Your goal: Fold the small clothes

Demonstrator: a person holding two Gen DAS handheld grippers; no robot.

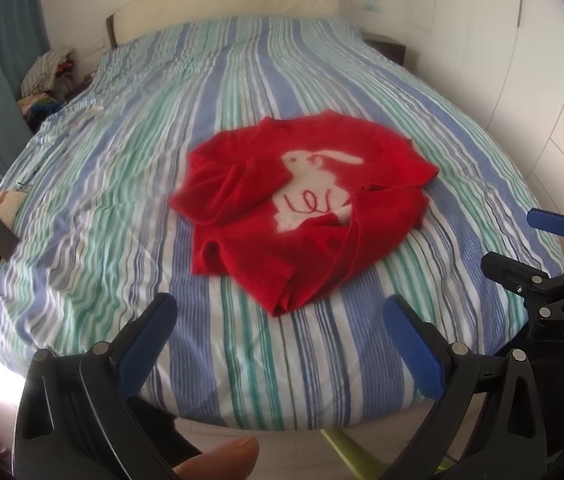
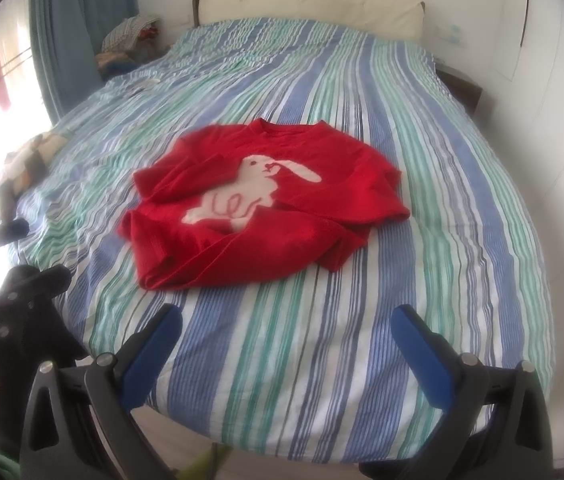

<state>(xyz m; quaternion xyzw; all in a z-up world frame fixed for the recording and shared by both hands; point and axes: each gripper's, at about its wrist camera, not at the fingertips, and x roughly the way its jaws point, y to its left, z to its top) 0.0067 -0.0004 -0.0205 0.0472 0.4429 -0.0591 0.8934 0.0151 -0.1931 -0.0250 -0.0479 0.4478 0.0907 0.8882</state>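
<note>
one garment is in play, and both tools are clear of it. largest first: the bed point(image 2: 421, 208), covered in blue, green and white stripes, fills both views and serves as the work surface. the headboard cushion point(image 2: 313, 4) closes its far end; a blue curtain point(image 2: 70, 24) hangs at the far left.

the red sweater point(image 2: 266, 204) lies near the middle of the bed, neckline toward the headboard, white rabbit motif point(image 2: 250, 196) facing up. it is crumpled, not flat: both sleeves are drawn in across the body and the hem is bunched at the near edge.

the left gripper point(image 1: 282, 344) hovers above the near edge of the bed, fingers spread wide, holding nothing. the right gripper point(image 2: 287, 350) is in the same condition: jaws parted, empty, short of the hem. a fingertip point(image 1: 222, 460) of the person shows at the bottom of the left view.

judged step: approach, before any fold. the next move likely calls for each gripper to take one side of the garment, draw out the sleeves and flatten the body; only then can a clean fold line be set.
</note>
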